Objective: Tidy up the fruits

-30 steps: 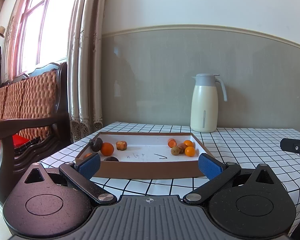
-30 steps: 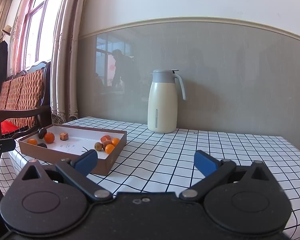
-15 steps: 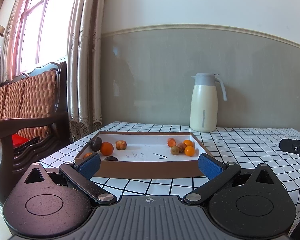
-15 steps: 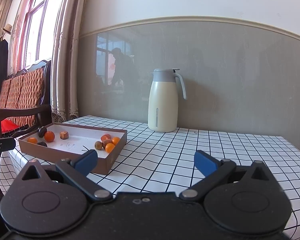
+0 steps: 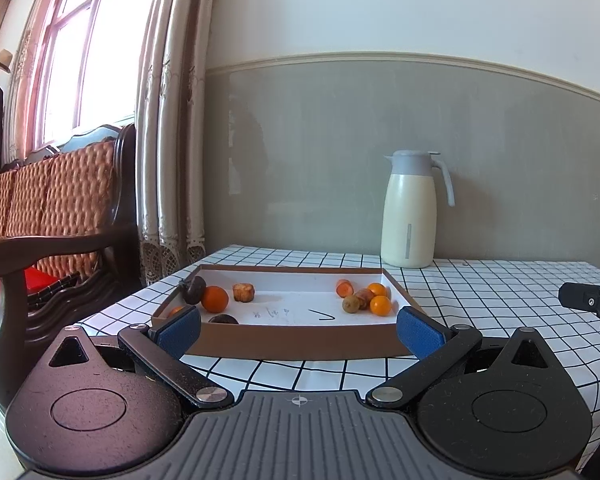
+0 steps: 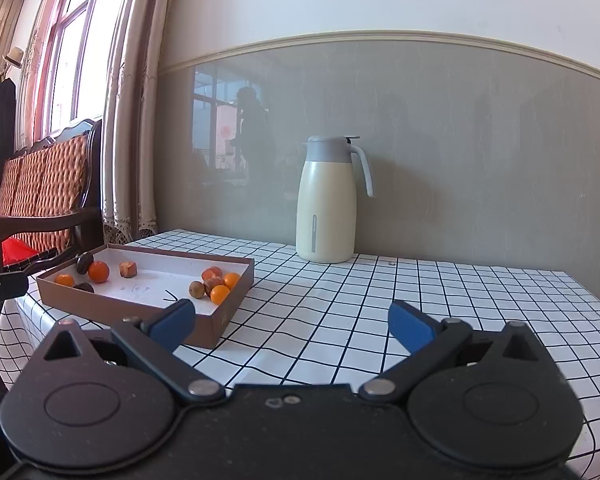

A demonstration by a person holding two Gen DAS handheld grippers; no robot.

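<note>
Small orange and brown fruits (image 5: 365,298) in shallow tray (image 5: 300,342), both grippers released

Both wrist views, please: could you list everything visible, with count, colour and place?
tray: one, brown with white floor, on the table's left part
oranges: about four or five, orange, split between the tray's two ends
dark fruits: two, near-black, tray's left end
brownish fruits: about three, in both clusters
jug: one, cream with grey lid, by the wall
tablecloth: one, white with black grid
bench: one, dark wood, orange cushions, by the window
left gripper: blue fingers, open
right gripper: blue fingers, open
</note>
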